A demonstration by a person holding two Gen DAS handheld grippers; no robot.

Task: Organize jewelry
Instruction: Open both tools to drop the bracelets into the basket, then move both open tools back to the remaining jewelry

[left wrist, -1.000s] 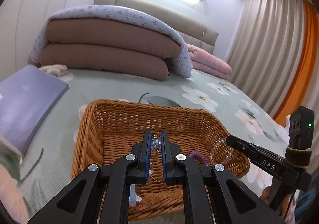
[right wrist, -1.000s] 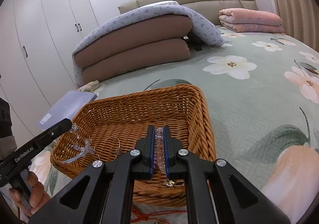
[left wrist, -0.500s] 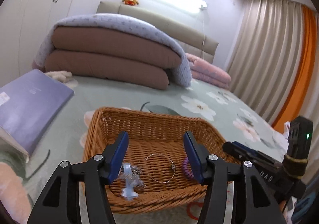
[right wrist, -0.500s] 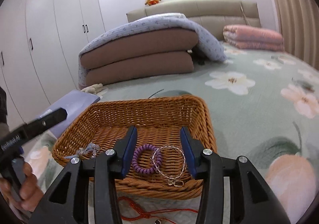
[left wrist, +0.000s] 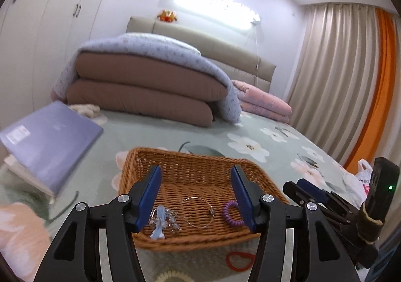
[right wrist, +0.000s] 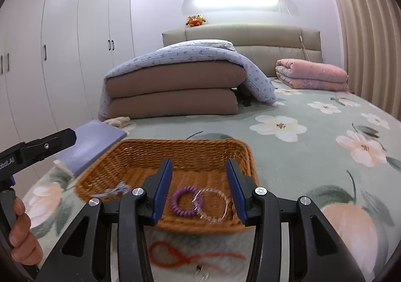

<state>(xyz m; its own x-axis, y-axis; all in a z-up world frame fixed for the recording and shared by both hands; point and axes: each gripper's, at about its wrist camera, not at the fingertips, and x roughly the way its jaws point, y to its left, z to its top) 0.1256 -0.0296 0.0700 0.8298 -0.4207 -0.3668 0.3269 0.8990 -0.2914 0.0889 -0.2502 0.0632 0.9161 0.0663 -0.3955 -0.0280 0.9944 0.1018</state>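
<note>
Now both the left gripper (left wrist: 196,196) and right gripper (right wrist: 199,190) gape empty; purple coil bracelet (right wrist: 186,201) (ridged) lies in the basket (right wrist: 175,144).

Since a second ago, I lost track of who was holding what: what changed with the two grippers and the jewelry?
Both let go. The left gripper opened and drew back, leaving the blue crystal piece in the wicker basket. The right gripper opened too, dropping the clear bead bracelet beside the purple coil bracelet. The basket and the red cord in front of it stayed put.
</note>
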